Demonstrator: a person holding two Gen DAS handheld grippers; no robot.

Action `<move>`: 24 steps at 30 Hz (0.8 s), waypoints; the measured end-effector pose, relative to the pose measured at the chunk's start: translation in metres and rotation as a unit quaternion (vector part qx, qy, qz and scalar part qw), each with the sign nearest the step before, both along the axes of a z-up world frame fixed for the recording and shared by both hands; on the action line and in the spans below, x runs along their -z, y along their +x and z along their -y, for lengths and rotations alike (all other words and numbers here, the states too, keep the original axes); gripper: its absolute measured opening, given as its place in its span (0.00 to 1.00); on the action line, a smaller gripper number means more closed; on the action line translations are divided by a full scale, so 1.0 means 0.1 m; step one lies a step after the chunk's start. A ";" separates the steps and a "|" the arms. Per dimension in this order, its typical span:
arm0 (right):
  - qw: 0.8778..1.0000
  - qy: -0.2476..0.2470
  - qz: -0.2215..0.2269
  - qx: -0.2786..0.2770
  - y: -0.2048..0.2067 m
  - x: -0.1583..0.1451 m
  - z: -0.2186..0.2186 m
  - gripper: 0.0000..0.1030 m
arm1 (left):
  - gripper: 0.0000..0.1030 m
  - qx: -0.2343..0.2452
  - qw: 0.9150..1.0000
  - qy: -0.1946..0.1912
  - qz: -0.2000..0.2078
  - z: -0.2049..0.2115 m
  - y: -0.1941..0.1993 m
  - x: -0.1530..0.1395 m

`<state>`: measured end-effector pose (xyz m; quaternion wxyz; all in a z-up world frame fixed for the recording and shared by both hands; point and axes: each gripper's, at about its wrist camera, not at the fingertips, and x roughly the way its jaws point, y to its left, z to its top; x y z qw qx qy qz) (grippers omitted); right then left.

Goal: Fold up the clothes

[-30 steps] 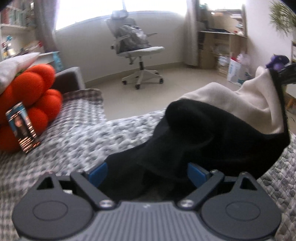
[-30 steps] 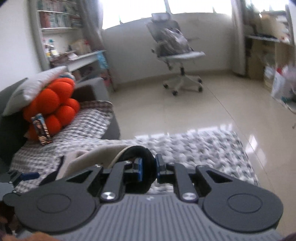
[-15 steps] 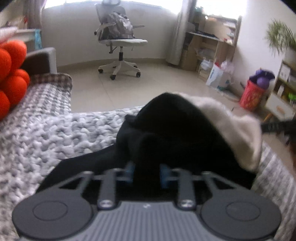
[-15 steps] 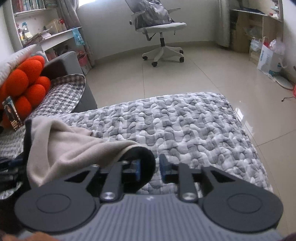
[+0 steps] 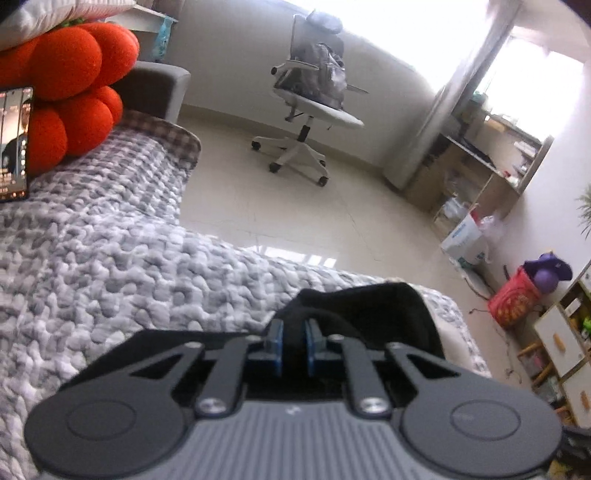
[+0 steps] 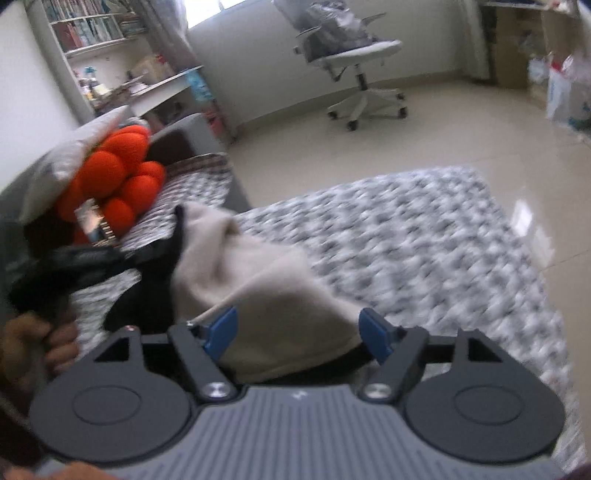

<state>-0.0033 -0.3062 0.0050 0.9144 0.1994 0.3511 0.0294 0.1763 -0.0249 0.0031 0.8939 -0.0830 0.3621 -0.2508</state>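
On the grey knitted blanket (image 6: 424, 236), the black-and-cream garment (image 6: 273, 306) lies unfolded; left tongs (image 5: 293, 345) are closing on its black edge, right tongs (image 6: 299, 332) opening around it.

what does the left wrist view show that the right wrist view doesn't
Only the left wrist view: the left gripper closing on the black fabric side of the garment, and a red basket with a purple toy.

Only the right wrist view: the right gripper opening around the garment's beige lining, a wall bookshelf, and a hand.

Both: grey knitted blanket, orange ball-cluster cushion, white office chair.
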 end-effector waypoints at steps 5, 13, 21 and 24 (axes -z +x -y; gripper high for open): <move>0.998 0.049 -0.019 -0.045 -0.09 0.04 -0.23 0.74 | 0.34 0.006 0.999 0.046 0.020 0.05 0.03 -0.01; 0.991 0.074 -0.051 -0.102 0.08 0.25 -0.79 0.74 | 0.84 0.049 0.993 0.102 0.038 -0.15 0.07 0.10; 0.995 0.044 -0.026 -0.083 0.29 0.39 -1.00 0.74 | 0.84 0.069 0.989 0.132 0.001 -0.09 0.06 0.38; 0.997 0.041 -0.021 -0.065 0.34 0.42 -1.01 0.70 | 0.62 0.078 0.989 0.126 0.000 -0.01 0.00 0.45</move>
